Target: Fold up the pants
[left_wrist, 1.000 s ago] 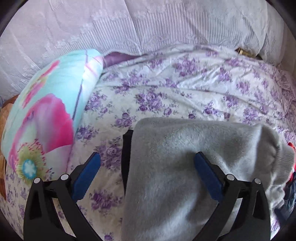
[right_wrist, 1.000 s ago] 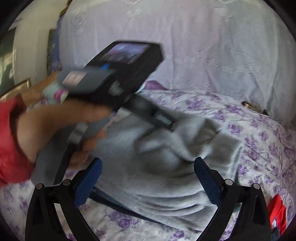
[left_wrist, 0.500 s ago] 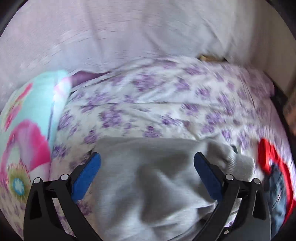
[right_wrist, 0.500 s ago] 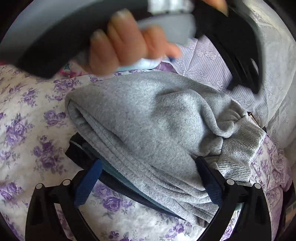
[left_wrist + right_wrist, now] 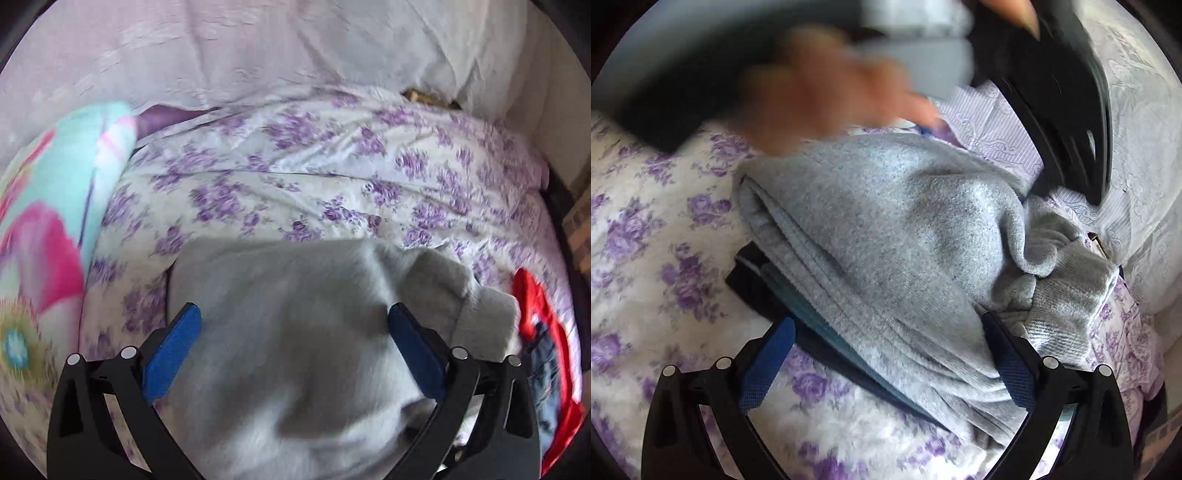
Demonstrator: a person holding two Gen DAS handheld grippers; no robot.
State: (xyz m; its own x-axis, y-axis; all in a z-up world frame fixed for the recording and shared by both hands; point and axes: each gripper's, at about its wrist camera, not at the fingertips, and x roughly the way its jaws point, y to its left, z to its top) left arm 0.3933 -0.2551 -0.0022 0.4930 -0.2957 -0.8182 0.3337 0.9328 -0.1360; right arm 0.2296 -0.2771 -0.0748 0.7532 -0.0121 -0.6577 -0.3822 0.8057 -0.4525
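Note:
Grey fleece pants (image 5: pixel 303 325) lie folded in a thick bundle on the floral bedsheet, also in the right wrist view (image 5: pixel 886 236), with the ribbed cuff (image 5: pixel 1067 291) at the right end. They rest on a stack of dark folded clothes (image 5: pixel 753 284). My left gripper (image 5: pixel 291 347) is open and hovers just above the bundle, holding nothing. My right gripper (image 5: pixel 886 354) is open over the bundle's near edge, empty. The hand holding the left gripper (image 5: pixel 827 92) shows blurred at the top of the right wrist view.
A white bedsheet with purple flowers (image 5: pixel 332 173) covers the bed. A turquoise and pink floral pillow (image 5: pixel 44 236) lies at the left. Red and denim clothes (image 5: pixel 539 354) lie at the right. Pale lilac pillows (image 5: pixel 258 51) line the far side.
The left gripper has drawn back slightly over the grey bundle and stayed open. The right gripper moved in close to the bundle a second ago and now holds still, open.

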